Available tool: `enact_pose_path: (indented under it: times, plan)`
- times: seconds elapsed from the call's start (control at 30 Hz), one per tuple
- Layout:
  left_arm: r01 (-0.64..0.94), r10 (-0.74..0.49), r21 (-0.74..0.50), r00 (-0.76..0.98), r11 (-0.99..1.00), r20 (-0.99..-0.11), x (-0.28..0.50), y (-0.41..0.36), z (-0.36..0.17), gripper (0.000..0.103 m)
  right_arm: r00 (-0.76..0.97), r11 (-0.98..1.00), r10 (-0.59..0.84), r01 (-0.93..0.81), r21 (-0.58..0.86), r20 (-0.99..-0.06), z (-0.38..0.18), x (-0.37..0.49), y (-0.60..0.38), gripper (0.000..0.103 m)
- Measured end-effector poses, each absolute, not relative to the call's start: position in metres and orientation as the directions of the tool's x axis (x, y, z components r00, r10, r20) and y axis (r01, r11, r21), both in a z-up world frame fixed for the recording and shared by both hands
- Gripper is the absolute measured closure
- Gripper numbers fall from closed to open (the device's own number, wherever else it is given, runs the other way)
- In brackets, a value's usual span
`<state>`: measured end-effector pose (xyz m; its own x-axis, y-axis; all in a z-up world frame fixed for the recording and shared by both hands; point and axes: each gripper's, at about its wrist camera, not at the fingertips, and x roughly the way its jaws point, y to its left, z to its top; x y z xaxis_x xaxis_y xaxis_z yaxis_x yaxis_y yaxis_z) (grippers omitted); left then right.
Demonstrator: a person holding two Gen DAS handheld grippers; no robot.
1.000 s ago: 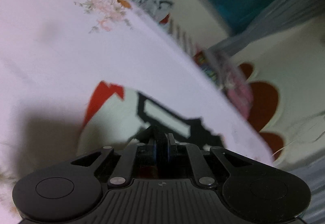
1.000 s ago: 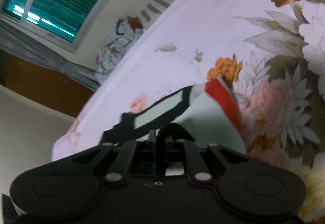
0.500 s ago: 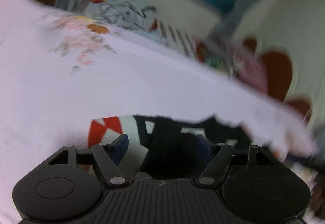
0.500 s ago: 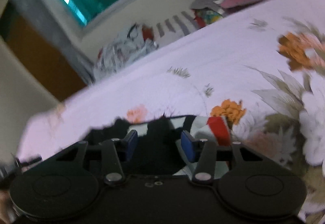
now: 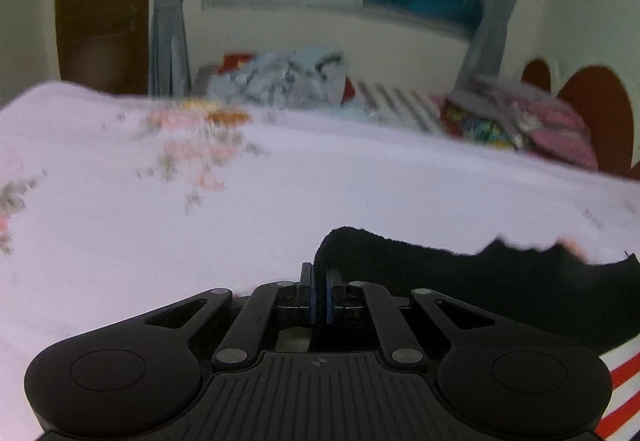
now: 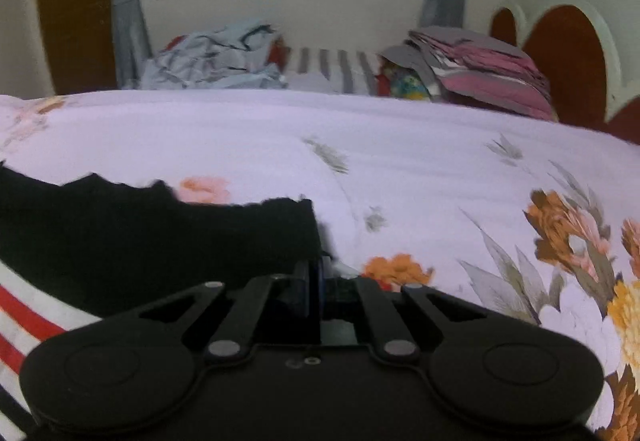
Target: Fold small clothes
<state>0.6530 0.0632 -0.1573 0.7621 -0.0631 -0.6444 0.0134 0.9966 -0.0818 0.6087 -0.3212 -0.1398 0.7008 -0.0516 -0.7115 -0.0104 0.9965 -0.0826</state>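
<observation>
A small garment lies on the floral bedsheet (image 5: pixel 280 201), with a black band (image 5: pixel 460 281) along its far edge and red and white stripes (image 5: pixel 624 381) below it. In the left wrist view my left gripper (image 5: pixel 320 281) is shut on the left end of the black band. The same black band (image 6: pixel 160 237) stretches to the left in the right wrist view, above the stripes (image 6: pixel 24 317). My right gripper (image 6: pixel 314 273) is shut on its right corner. The cloth between the two grippers hangs slightly slack, with a wavy top edge.
At the bed's far edge sit a crumpled pale blue pile of clothes (image 6: pixel 216 57), a striped cloth (image 6: pixel 332 69) and a folded pink and grey stack (image 6: pixel 480 69). Behind them are a window with grey curtains (image 6: pixel 124 9) and a brown headboard (image 6: pixel 568 53).
Both grippers rolled from tilted to level. Their jaws opened over the garment's black edge, then shut on it, one at each end. The white and red panel has dropped out of view.
</observation>
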Motion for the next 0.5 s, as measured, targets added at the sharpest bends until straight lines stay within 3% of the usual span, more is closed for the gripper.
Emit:
enact_pose_path:
  times: [0.2,0.27,0.3,0.33,0.37,0.4,0.5]
  plan:
    - [0.041,0.013,0.064,0.743,0.997,-0.67,0.657,0.042,-0.162,0.099,0.698,0.987,-0.113,0.0,-0.158,-0.707,-0.155,0.612,-0.304,0.097]
    - [0.045,0.005,0.057,0.741,0.997,-0.671,0.654,0.044,-0.157,0.094,0.699,0.984,-0.128,0.002,-0.176,-0.704,-0.15,0.61,-0.304,0.094]
    - [0.037,0.008,0.053,0.739,0.998,-0.673,0.654,0.046,-0.152,0.078,0.717,0.983,-0.137,0.014,-0.181,-0.684,-0.144,0.607,-0.302,0.077]
    - [0.023,0.014,0.046,0.742,0.999,-0.67,0.652,0.048,-0.147,0.049,0.744,0.985,-0.126,0.019,-0.169,-0.656,-0.136,0.602,-0.3,0.058]
    - [0.008,0.014,0.032,0.773,0.999,-0.634,0.645,0.048,-0.139,0.039,0.769,0.989,-0.105,0.014,-0.148,-0.63,-0.129,0.597,-0.299,0.055]
    - [-0.013,0.028,0.03,0.816,0.999,-0.577,0.637,0.042,-0.128,0.032,0.784,0.992,-0.076,-0.001,-0.123,-0.617,-0.122,0.595,-0.294,0.054]
    - [0.045,-0.046,-0.015,0.832,0.999,-0.553,0.635,0.008,-0.109,0.032,0.757,0.993,0.069,-0.112,-0.026,-0.65,-0.119,0.603,-0.26,0.06]
